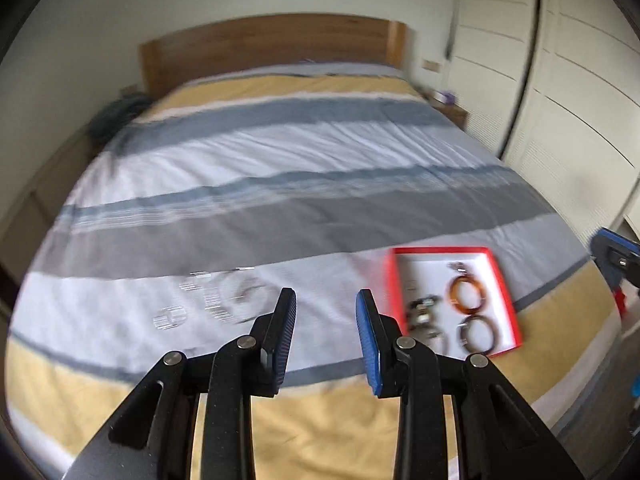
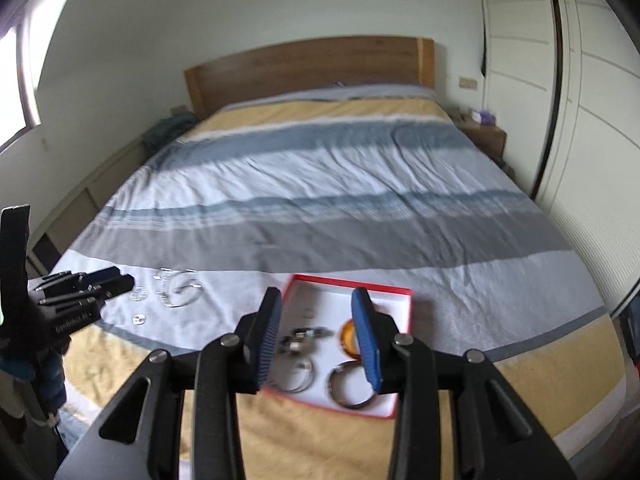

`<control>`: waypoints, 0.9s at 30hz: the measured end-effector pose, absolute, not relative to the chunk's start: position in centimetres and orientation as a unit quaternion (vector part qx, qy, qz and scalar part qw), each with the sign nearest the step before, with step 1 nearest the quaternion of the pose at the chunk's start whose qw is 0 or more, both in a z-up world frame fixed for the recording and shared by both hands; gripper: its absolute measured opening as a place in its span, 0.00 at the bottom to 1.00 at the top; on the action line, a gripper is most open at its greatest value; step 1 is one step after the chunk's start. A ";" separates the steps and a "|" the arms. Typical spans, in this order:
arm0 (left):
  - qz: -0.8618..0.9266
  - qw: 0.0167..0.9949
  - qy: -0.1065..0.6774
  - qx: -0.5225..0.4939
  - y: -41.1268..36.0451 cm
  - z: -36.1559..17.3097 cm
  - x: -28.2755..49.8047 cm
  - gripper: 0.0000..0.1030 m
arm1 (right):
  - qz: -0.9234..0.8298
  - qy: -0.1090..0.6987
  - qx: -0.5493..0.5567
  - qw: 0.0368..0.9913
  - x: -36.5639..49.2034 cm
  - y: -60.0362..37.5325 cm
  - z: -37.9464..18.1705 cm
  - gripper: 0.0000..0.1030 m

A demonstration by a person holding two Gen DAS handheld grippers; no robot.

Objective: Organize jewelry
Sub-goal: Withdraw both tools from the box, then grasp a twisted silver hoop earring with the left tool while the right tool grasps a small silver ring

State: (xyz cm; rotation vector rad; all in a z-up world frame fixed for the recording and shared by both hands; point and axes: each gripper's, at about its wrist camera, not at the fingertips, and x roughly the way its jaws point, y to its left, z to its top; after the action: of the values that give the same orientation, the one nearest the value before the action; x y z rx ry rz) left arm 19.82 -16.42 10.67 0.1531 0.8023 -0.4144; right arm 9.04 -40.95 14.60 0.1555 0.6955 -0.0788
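Bed (image 1: 280, 152): striped cover, carries all items | Red box (image 2: 404, 292): near foot edge, holds several bangles incl. orange bangle (image 1: 468, 294) | Loose silver jewelry (image 1: 224, 300): on cover left of box, unsorted | Left gripper (image 1: 326, 300), right gripper (image 2: 316, 300): both wide, empty | Judged partly done.

Black claw (image 1: 326, 334) arms; silver pivot screws; blue ribbed pads (image 1: 368, 344).

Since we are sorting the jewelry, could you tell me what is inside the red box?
The red box holds an amber bangle, a dark bangle, a silver ring pair and a small dark cluster. The gripper fingers cover parts of it.
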 end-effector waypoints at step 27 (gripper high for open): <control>-0.110 0.886 0.451 -0.008 5.4 -1.0 25.3 0.36 | 0.114 0.402 0.019 0.908 14.7 -21.1 3.2 0.35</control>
State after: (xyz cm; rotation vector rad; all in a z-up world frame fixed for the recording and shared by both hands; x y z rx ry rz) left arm 25.27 5.42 -1.02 -0.0165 0.9371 -0.2292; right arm 14.68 -21.12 3.18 0.0383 0.8299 0.2351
